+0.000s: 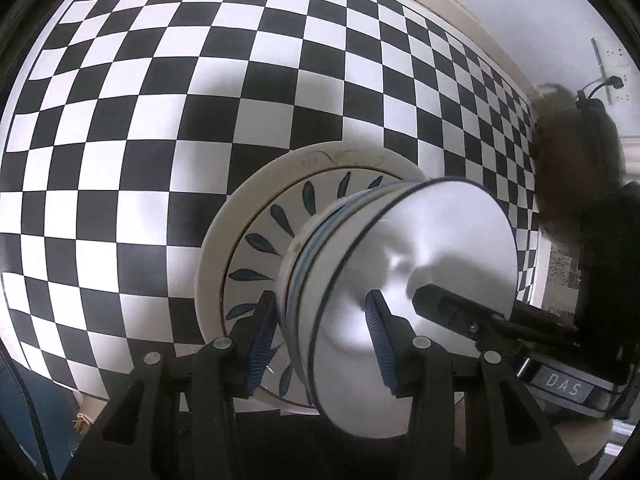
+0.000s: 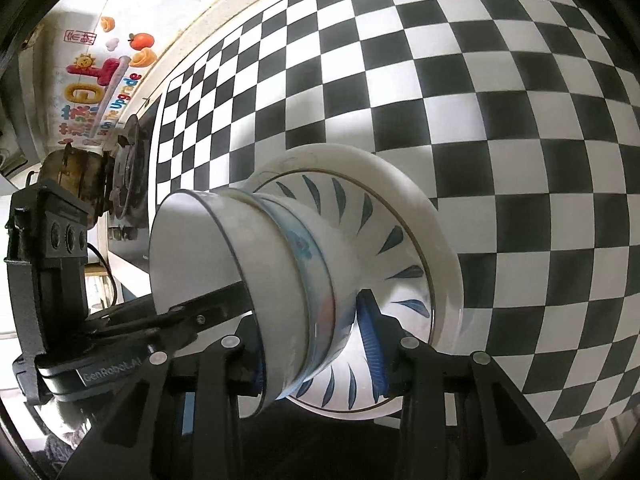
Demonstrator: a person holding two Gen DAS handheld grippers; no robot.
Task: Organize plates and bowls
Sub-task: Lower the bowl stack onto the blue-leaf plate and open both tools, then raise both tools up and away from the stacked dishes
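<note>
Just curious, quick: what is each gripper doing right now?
Left gripper: shut on the bowl stack, at its rim.
Right gripper: straddles the same rim; grip cannot be told.

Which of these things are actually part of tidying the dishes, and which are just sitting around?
Part of the job:
- stacked bowls
- leaf-patterned plate under them
- white plate at the bottom
- left gripper and right gripper, each astride the bowls' wall

Just lying about:
- checkered tablecloth
- colourful box
- gas stove
</note>
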